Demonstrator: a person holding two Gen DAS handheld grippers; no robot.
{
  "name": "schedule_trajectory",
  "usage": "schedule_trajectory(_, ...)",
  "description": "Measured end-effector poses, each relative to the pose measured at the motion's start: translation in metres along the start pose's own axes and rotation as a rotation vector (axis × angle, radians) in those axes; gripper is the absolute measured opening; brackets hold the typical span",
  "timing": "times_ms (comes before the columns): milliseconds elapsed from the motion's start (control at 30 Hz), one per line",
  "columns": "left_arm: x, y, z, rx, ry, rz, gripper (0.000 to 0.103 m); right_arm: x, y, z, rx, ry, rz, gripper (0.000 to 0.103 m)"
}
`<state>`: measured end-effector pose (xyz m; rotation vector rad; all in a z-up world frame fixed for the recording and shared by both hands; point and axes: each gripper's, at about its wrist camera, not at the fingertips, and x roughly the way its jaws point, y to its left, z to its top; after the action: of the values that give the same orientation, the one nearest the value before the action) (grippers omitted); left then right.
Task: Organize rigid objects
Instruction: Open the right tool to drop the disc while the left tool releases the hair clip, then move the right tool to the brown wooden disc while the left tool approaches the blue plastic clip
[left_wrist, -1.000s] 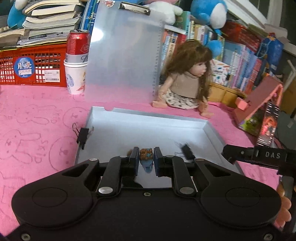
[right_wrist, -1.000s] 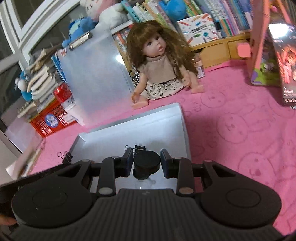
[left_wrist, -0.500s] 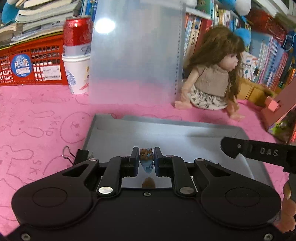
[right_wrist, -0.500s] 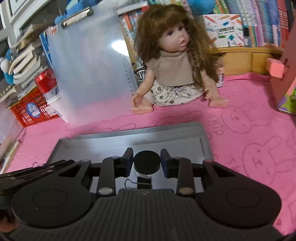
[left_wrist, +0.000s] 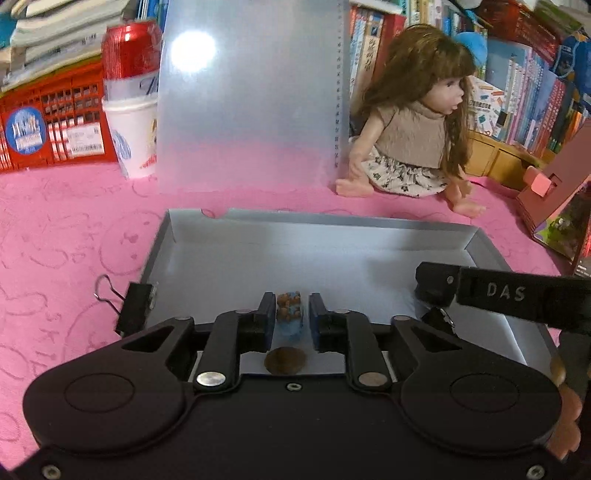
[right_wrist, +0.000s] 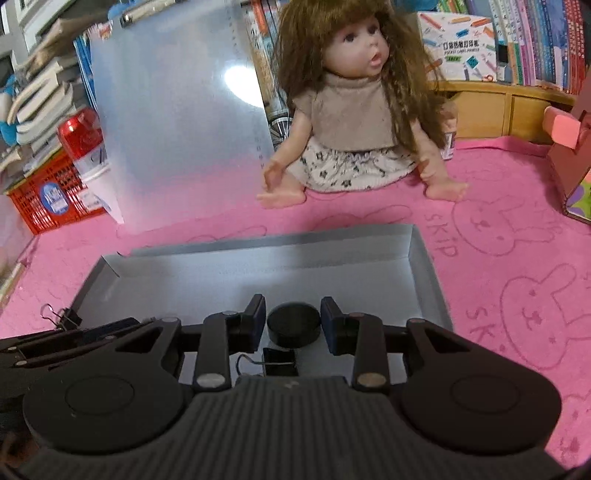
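Observation:
A shallow grey tray (left_wrist: 192, 236) (right_wrist: 424, 258) lies on the pink cloth. My left gripper (left_wrist: 291, 314) stands low over its near part, jaws a little apart from a small blue and brown figure (left_wrist: 290, 312) that sits between them. A brown coin (left_wrist: 285, 362) lies just behind. My right gripper (right_wrist: 293, 321) is open, with a black round puck (right_wrist: 293, 324) resting on the tray floor between its fingers, gaps on both sides. A black binder clip (right_wrist: 279, 362) lies under that gripper. Another binder clip (left_wrist: 135, 306) sits on the tray's left rim.
A doll (right_wrist: 354, 110) sits behind the tray. A translucent clipboard (left_wrist: 251, 96) stands upright at the back. A red can on a white cup (left_wrist: 129, 99) and a red crate (left_wrist: 48, 125) are back left. A pink box (left_wrist: 554, 206) stands at the right. Books line the back.
Both grippers have lowered toward the tray floor. The jaws of both have opened slightly, letting go of the figure and the puck, which now rest on the tray.

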<state>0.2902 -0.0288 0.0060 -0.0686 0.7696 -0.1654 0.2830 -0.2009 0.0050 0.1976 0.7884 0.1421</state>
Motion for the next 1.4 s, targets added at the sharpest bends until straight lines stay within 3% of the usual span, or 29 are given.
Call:
schedule_trajectory(67,-0.008,-0.001,0.0,0.011,-0.017,-0.004,0.039,-0.007,-0.001,0.0,0.0,-0.02,0.012,0.064)
schedule_trajectory(100,-0.014,-0.001,0.0,0.011,-0.027,-0.008,0.042,-0.012,-0.002,0.0,0.0,-0.031,0.018,0.066)
schedule_trajectory(267,-0.036,-0.002,-0.002,0.008,-0.061,-0.018,0.053,-0.037,-0.006,-0.004,-0.027,-0.081,0.032,0.083)
schedule_trajectory(467,-0.067,-0.003,-0.013,0.025,-0.09,-0.035,0.061,-0.071,-0.012,-0.016,-0.054,-0.13,0.051,0.089)
schedule_trajectory(1000,-0.15,-0.017,-0.083,0.103,-0.174,-0.097,0.066,-0.155,-0.007,-0.087,-0.227,-0.28,0.08,0.089)
schedule_trajectory(1400,-0.186,-0.021,-0.142,0.071,-0.207,-0.143,0.067,-0.185,-0.007,-0.135,-0.268,-0.343,0.081,0.096)
